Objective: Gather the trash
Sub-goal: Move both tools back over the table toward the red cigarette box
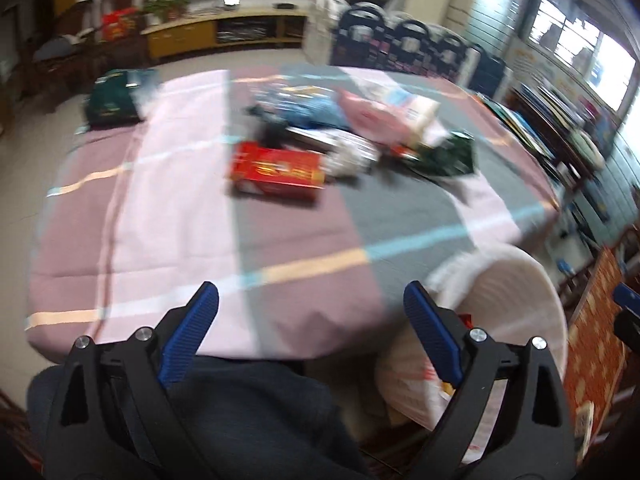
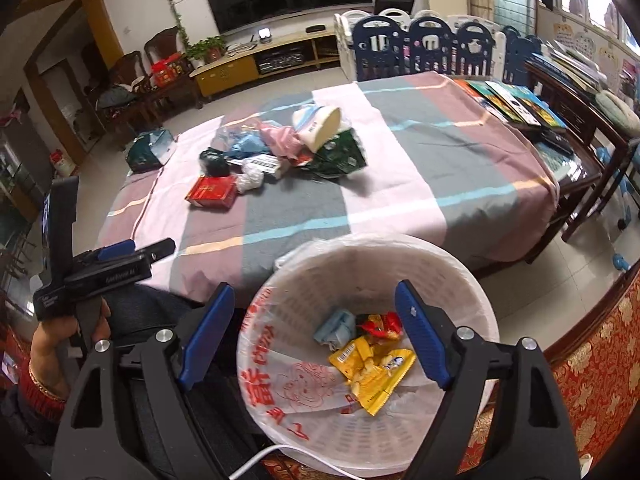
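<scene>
Hanging over the white bin point(image 2: 460, 276) holding a yellow wrapper point(image 2: 372, 372), the right gripper point(image 2: 316, 332) gapes empty, left gripper point(image 1: 312, 320) likewise beside it.

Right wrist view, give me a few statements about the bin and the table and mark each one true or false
1. The white bin already holds a yellow wrapper. True.
2. The right gripper is clamped on a wrapper. False: it is open and empty, above the bin.
3. A red box lies on the striped cloth. True.
4. The bin stands on top of the table. False: it sits below the table's near edge.
5. The left gripper is open. True.
</scene>
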The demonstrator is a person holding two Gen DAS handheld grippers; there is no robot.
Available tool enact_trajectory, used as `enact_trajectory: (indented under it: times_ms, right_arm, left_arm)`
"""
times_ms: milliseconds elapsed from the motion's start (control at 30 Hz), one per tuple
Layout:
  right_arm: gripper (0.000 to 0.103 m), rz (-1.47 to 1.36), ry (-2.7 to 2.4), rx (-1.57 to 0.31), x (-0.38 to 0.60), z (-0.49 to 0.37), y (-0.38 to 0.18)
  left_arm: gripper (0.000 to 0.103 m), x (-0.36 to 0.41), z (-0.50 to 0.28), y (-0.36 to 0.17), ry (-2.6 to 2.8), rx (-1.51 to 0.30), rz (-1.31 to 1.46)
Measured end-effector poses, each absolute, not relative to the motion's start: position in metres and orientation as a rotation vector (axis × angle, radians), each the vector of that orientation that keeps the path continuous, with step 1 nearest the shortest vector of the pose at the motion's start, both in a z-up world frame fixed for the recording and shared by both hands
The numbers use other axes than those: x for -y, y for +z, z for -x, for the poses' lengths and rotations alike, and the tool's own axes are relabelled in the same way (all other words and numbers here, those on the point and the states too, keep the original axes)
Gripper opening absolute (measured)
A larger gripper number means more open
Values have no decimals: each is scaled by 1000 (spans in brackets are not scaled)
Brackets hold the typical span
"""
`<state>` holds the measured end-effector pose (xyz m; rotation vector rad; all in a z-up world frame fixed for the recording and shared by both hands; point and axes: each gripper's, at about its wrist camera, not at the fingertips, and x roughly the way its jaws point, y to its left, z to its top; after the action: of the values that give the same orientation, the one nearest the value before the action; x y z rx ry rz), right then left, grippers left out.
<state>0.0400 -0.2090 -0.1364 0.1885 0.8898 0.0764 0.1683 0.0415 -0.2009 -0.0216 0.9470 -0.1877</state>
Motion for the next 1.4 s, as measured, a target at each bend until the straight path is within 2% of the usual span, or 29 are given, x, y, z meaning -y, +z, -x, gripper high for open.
enact_trajectory:
  times_ms: [333, 600, 800, 900, 1000, 1067, 1400]
  right_arm:
    - [81, -99, 164, -917, 126, -82, -134]
    - [81, -23, 226, -946, 57, -113, -141]
    - [81, 28, 260, -975, 20, -123, -154]
    - [81, 34, 267, -991, 12, -127, -161]
    - [81, 30, 269, -999, 9, -130, -164]
    - [81, 26, 265, -1004, 8, -133, -166]
    - [81, 74, 215, -921, 4, -170, -169]
  left_arm:
    - [96, -159, -177, -198, 90, -832, 91]
    - [97, -211, -176, -210, 124, -832, 297]
    - [97, -223, -179, -219, 156, -852, 385]
    - [97, -229, -171, -210, 212, -768, 397]
    - [97, -242, -153, -192, 332, -601, 403]
    - [98, -246, -149, -186, 418, -571, 366]
    - [99, -257, -166, -203, 421, -743, 426]
